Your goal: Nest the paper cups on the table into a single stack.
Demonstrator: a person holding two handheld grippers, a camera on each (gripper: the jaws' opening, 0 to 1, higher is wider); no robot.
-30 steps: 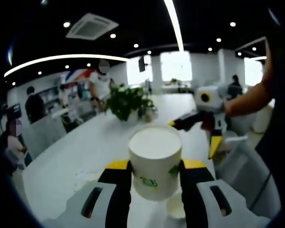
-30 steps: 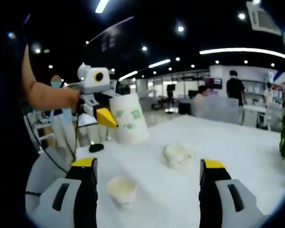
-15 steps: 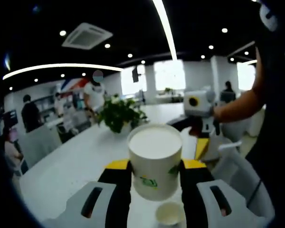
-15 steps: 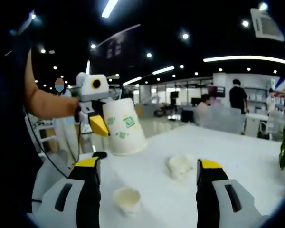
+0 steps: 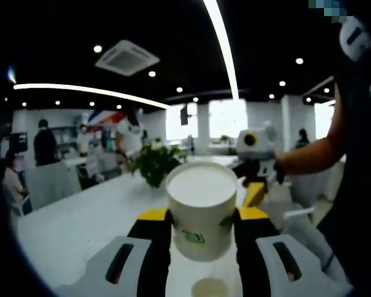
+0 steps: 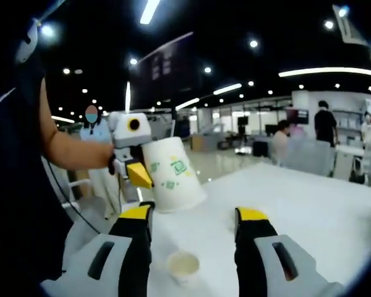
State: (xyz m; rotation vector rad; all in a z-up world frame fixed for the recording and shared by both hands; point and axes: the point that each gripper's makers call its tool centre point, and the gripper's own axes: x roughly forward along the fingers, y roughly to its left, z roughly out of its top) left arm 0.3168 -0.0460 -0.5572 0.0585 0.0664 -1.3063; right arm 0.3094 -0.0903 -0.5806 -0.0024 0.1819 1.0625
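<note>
Between the jaws of the left gripper [image 5: 203, 226] sits a white paper cup [image 5: 201, 210] with green marks, clamped by its sides and held above the white table [image 5: 80, 216]. Below it a small cup [image 5: 209, 288] stands on the table. The right gripper [image 6: 193, 226] hangs above that small cup [image 6: 183, 265], jaws apart and holding nothing.

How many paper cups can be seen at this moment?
2. A large paper cup is clamped in the left gripper, held above the table. A small paper cup stands on the table between the right gripper jaws. Others may be hidden.
</note>
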